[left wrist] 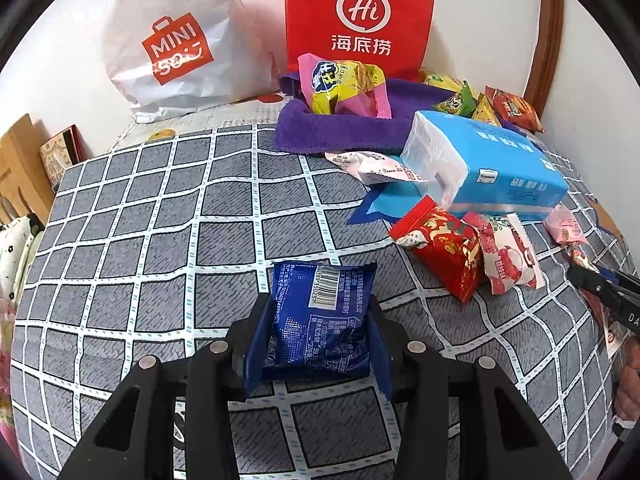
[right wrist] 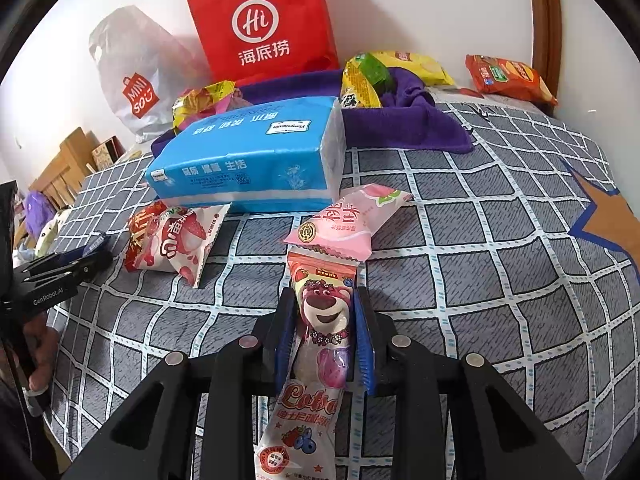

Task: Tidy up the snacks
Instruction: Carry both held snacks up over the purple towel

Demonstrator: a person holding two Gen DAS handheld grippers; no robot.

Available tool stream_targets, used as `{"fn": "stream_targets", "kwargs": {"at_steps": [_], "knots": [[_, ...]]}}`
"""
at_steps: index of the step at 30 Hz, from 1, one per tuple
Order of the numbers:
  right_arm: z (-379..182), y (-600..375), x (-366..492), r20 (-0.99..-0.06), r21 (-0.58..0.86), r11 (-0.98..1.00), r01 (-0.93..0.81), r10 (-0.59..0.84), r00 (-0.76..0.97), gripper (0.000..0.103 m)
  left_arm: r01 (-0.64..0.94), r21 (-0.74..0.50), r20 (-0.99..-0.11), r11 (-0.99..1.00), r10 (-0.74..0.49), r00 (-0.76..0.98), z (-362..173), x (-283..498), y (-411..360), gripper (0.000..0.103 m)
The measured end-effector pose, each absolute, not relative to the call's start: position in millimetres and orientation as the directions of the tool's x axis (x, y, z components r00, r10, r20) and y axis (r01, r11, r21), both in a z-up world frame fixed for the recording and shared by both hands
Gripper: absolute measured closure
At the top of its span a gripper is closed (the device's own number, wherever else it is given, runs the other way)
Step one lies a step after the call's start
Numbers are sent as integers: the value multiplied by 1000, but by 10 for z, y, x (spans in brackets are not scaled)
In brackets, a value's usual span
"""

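We've got the left hand-held gripper [left wrist: 318, 320] clamped on a dark blue snack packet [left wrist: 320, 316], barcode side up, pads pressing both long edges, above the grid-pattern bed cover [left wrist: 160, 220]. Right hand-held gripper [right wrist: 324, 328] is closed on a Lotso bear snack stick [right wrist: 316, 344], w/ the wrapper running lengthwise btwn the fingers and sticking out front & back.

Just ahead of the stick's tip lies a pink peach packet [right wrist: 344, 220], touching or nearly so; can't tell which. Behind it sits a blue tissue pack [right wrist: 248, 156]. At the tissue pack's near left corner we see a red packet [left wrist: 444, 248] and a white lychee packet [left wrist: 508, 256] side by side, overlapping.

Further back there's a purple towel [left wrist: 344, 132] w/ a pink-yellow snack bag [left wrist: 344, 84] on it, more yellow & green packets [right wrist: 364, 80] at its right end, plus an orange chip bag [right wrist: 508, 78] near the wall. A red Haidilao bag [left wrist: 360, 16] and white Miniso bag [left wrist: 172, 40] stand against the wall.
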State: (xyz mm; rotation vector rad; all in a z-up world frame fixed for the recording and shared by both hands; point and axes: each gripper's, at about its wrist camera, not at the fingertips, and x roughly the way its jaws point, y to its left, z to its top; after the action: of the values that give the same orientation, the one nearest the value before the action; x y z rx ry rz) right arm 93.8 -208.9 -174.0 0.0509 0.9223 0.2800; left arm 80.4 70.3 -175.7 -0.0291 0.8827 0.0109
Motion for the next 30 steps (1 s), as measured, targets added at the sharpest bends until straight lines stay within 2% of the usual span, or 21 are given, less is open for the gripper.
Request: {"fn": "stream_targets", "kwargs": {"at_steps": [8, 11, 13, 17, 18, 20, 21, 24, 30], "knots": [[-1741, -2047, 934, -787, 127, 958, -258, 255, 561, 70, -22, -32, -772, 999, -11, 635, -1757, 806, 704, 60], [-1739, -2076, 939, -782, 163, 949, -268, 290, 551, 62, -22, -32, -772, 999, -10, 635, -1760, 800, 699, 60], [-1728, -2072, 923, -780, 183, 939, -293, 319, 538, 53, -22, -35, -772, 999, -13, 636, -1760, 800, 705, 60], [-1708, -1977, 840, -803, 90, 949, -303, 250, 542, 53, -21, -36, -775, 999, -15, 632, -1761, 797, 701, 62], [-1708, -1966, 829, -805, 80, 951, -300, 239, 543, 57, -24, -37, -777, 999, -14, 629, -1759, 795, 693, 62], [-1702, -1940, 812, -811, 29, 963, -267, 179, 556, 77, -23, -42, -784, 999, -19, 621, -1747, 784, 683, 62], [-1696, -1947, 810, -813, 18, 967, -253, 161, 559, 81, -22, -51, -788, 998, -27, 615, -1737, 774, 674, 62], [-1662, -2003, 820, -819, 51, 973, -224, 169, 548, 81, -9, -90, -788, 996, -65, 612, -1655, 723, 671, 62], [-1495, -1926, 736, -816, 50, 960, -275, 198, 543, 82, -9, -78, -787, 997, -56, 615, -1453, 701, 685, 62]]}}
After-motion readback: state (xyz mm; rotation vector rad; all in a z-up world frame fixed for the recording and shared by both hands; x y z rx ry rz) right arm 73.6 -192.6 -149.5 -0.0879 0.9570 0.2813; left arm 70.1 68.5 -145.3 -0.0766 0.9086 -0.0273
